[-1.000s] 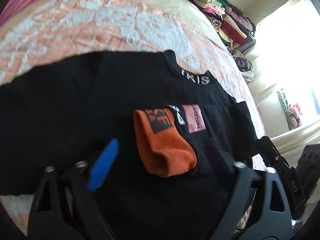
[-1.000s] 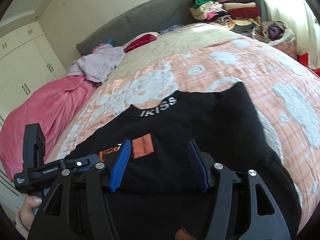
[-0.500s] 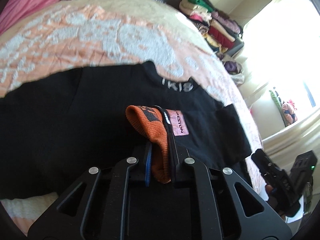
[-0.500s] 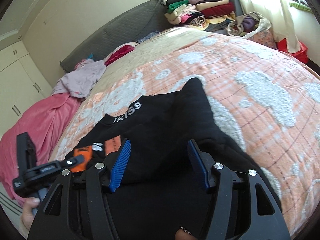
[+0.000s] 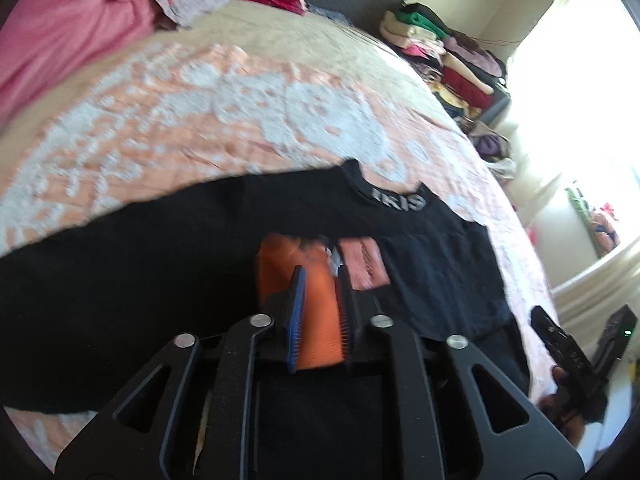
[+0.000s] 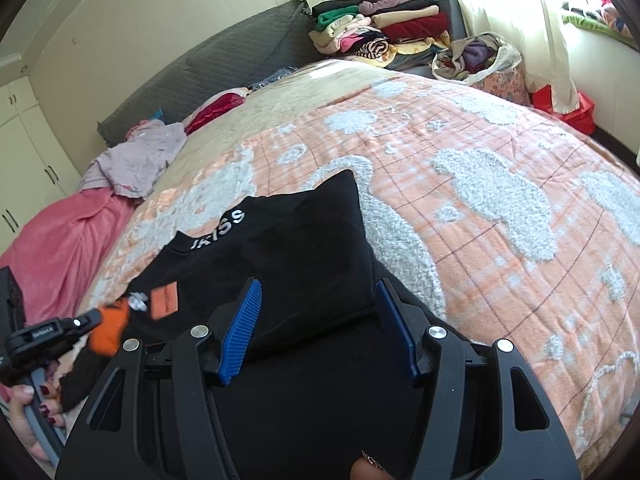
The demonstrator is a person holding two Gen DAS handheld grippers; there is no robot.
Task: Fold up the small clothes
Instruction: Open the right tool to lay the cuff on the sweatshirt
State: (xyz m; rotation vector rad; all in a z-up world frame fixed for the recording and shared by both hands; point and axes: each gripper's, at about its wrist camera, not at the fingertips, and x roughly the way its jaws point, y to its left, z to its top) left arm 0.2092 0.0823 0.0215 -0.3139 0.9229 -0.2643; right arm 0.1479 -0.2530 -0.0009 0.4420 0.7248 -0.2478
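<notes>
My left gripper [image 5: 320, 276] has its jaws nearly together, clamped on an orange sock [image 5: 310, 280]; the blue pads [image 5: 297, 300] press its fabric from both sides, though the jaws are easing apart at this moment. The sock's free end hangs above a black garment [image 5: 120, 280] spread on the bed [image 5: 240, 100]. In the right wrist view the same sock [image 6: 108, 330] shows at the tip of the left gripper [image 6: 94, 320], lifted clear of the garment, with a hand [image 6: 28, 412] on the handle below.

My right gripper [image 6: 318, 308] has its jaws apart at a middling width. Nothing sits between them; the pads touch nothing that I can see and hover over the black garment [image 6: 300, 260], whose collar lettering [image 6: 218, 228] faces the headboard.

Containers: a pale bag [image 6: 476, 56] beside the bed holds crumpled clothes, including a purple piece. A stack of folded clothes [image 6: 384, 28] rests behind it.
</notes>
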